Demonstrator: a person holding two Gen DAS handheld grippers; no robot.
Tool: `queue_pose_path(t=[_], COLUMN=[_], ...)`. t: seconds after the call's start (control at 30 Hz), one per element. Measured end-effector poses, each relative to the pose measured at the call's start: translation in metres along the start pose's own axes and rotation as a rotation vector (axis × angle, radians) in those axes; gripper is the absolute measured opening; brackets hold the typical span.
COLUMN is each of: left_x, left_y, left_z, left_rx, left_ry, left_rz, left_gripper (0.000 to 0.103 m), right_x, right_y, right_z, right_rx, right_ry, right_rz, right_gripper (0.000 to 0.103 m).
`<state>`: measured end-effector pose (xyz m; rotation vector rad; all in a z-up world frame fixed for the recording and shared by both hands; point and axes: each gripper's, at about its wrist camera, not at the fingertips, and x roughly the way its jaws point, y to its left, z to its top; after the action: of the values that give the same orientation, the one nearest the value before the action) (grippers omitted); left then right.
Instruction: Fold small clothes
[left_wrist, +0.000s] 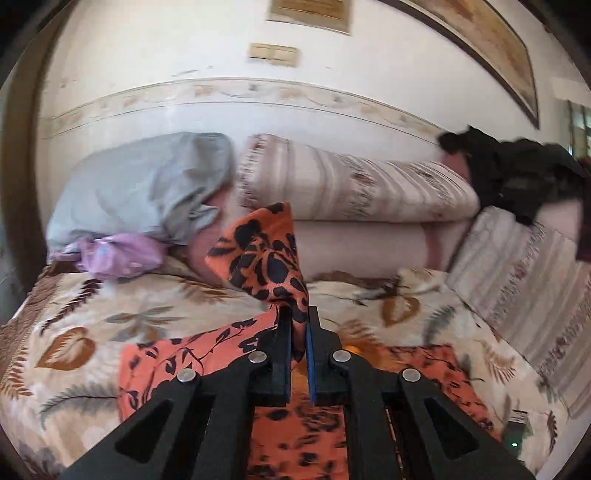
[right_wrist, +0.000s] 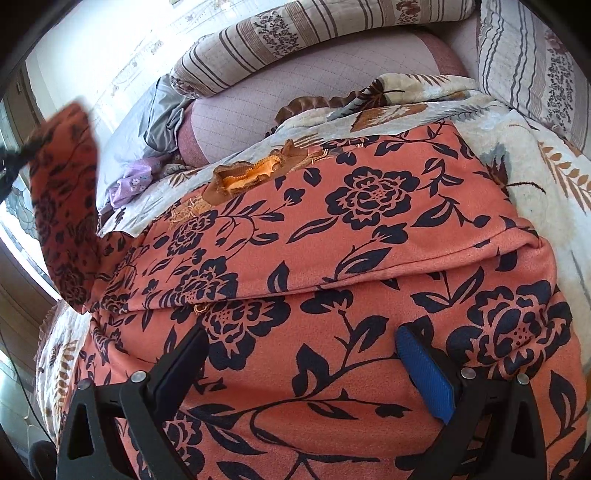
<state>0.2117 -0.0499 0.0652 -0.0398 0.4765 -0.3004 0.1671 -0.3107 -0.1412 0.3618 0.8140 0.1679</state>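
Left tongs (left_wrist: 298, 332): jaws drawn narrow, pinching a corner of the orange flowered garment (left_wrist: 266, 254). The pinched cloth stands up in a peak above the tips; the rest trails down onto the bed.

Right tongs (right_wrist: 306, 354): jaws spread wide, nothing between them. They hang low over the garment (right_wrist: 332, 258); contact with the cloth cannot be told. One finger pad (right_wrist: 424, 373) is blue, the other black.

Garment: orange with dark blue flowers and leaves. From the right wrist view it lies spread on the leaf-print bedspread (right_wrist: 524, 155), with one layer doubled over another, its folded edge running across the middle. The raised corner (right_wrist: 62, 192) shows at the far left of that view, blurred, lifted clear of the bed. A small orange lace trim (right_wrist: 251, 173) sits at the garment's far edge.

Surroundings: striped pillow (left_wrist: 351, 184) and a plain pink cushion (left_wrist: 354, 251) beneath it at the head of the bed. Grey cloth (left_wrist: 147, 184) heaped to the left, a lilac piece (left_wrist: 118, 254) just below it. Dark clothing (left_wrist: 517, 173) lies on the pillows at the right. Cream wall (left_wrist: 184, 74) behind, with a patterned border strip.
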Motion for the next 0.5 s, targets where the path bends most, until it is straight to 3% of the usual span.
queue_pose_path(t=[0.1,0.13,0.17,0.2,0.23,0.27,0.4,0.47,0.5], left_x=[0.04,0.062,0.083,0.104,0.118,0.12,0.067,0.038,0.022], left_y=[-0.062,-0.077,-0.087,-0.092,-0.09,-0.083,-0.038,-0.013,0.003], left_z=[-0.034,-0.048,-0.066,-0.085,-0.101,-0.11,-0.105,-0.102,-0.102], left_rx=[0.009,0.033,0.06,0.075,0.071,0.044,-0.058,-0.072,-0.062], left_ry=[0.132,0.215,0.311,0.42,0.517,0.562,0.416,0.327,0.276], left_rz=[-0.106,-0.127,-0.116,-0.11,-0.107,-0.11,-0.108,-0.083,-0.036], left_gripper=[0.01,0.017,0.036,0.043,0.044,0.044,0.051,0.069,0.069], right_x=[-0.002,-0.003,-0.004,-0.005,-0.006,-0.005,-0.006,-0.006,-0.006], right_y=[-0.004,-0.005,-0.007,-0.009,-0.01,-0.012,-0.014,-0.014,-0.015], right_z=[0.0,0.0,0.0,0.0,0.0,0.001,0.001,0.001,0.001], right_rx=[0.016,0.024,0.034,0.043,0.05,0.056,0.069,0.072,0.075], right_ry=[-0.009,-0.013,-0.017,-0.021,-0.024,-0.027,-0.034,-0.038,-0.038], right_rz=[0.023,0.034,0.046,0.057,0.067,0.076,0.097,0.102,0.106], right_gripper=[0.102,0.102,0.102,0.102,0.102,0.102,0.102,0.102,0.102])
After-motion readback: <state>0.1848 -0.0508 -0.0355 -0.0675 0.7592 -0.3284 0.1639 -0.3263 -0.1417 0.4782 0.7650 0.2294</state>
